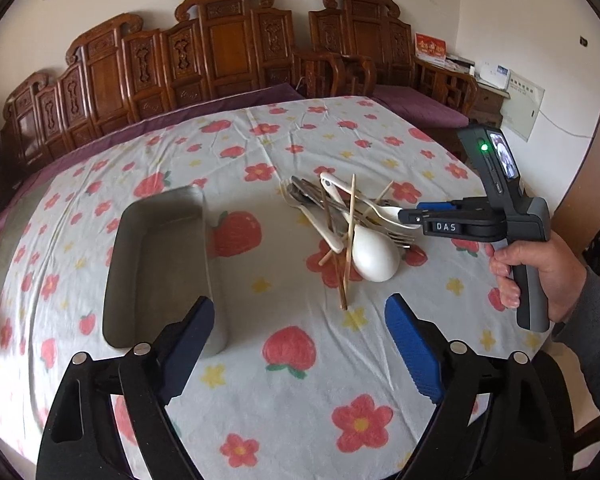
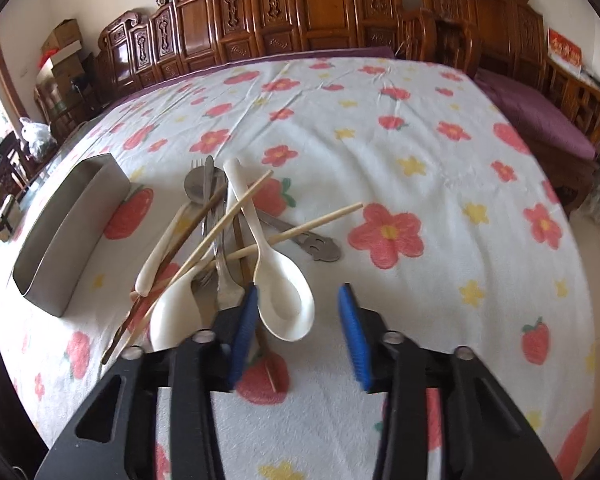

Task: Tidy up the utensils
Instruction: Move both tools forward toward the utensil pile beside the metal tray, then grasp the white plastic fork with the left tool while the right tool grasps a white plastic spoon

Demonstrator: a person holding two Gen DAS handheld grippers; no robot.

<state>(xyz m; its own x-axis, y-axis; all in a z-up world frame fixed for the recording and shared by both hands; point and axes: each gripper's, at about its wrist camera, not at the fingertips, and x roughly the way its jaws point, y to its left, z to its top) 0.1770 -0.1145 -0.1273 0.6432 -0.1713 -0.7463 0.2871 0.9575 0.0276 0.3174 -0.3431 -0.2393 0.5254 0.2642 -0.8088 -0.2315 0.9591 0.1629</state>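
I am bringing the right gripper (image 2: 298, 334) down at the near edge of the utensil pile (image 2: 228, 248), and the big white spoon (image 2: 286, 300) is my landmark here. Its bowl is lying between my jaws, which are partly closed but not pressing on anything, so nothing is grasped yet. The left pad is sitting right at the spoon's bowl; the right pad is standing clear of it.

The left gripper (image 1: 300, 344) is hanging wide and empty over the flowered cloth (image 1: 340, 128), on the near side of the spoon, with the metal tray (image 1: 156, 264) well off to the spoon's left, empty.

What is worrying me: the spoon's handle is running under a crossing pale chopstick (image 2: 296, 230), and a second chopstick (image 2: 204, 240) is leaning across just left of it. If I am pinching the rounded, glossy bowl, I judge it is likely to squirt out. If I am lifting it, the crossed sticks may be dragged along and roll toward the table edge. The left pad may also be catching the metal cutlery (image 2: 220, 280) lying just left of the spoon.
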